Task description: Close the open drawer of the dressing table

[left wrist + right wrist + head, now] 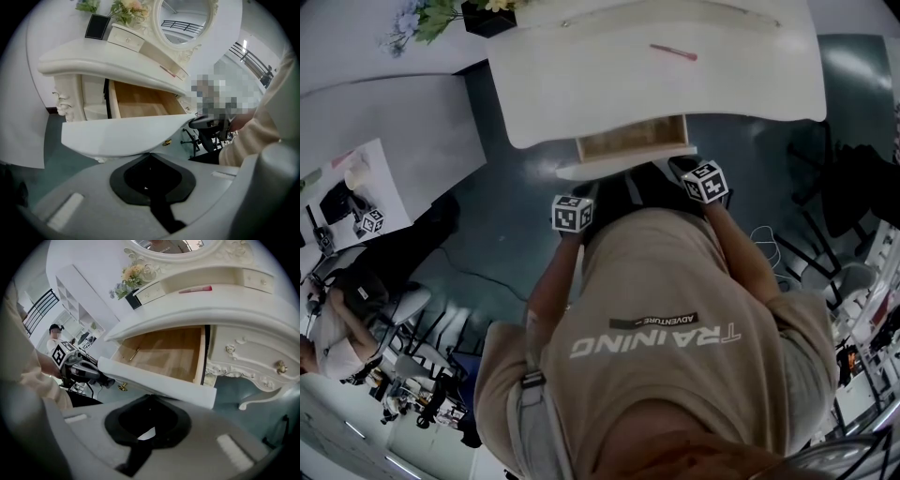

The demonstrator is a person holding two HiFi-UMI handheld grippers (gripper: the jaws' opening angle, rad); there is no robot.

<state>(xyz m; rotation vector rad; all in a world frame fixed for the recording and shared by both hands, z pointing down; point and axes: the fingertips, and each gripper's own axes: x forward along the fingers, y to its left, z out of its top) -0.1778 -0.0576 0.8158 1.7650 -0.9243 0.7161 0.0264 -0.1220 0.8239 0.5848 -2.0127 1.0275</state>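
1. Left tongs (150,154): jaws closed together, nothing between them, tips at the lower edge of the drawer front (126,133).
2. Right tongs (150,397): jaws likewise closed and empty, tips at the same front panel, beside its gold knob (123,387).
3. Drawer (164,352): pulled out from under the centre of the dressing-table worktop (609,80); pale wood interior, with one small gold-coloured item (133,354) lying inside.
4. Slim pink item (673,52): lying on the worktop's rear ledge.
5. Flowers (131,273): at the far corner, beside the mirror (183,18).
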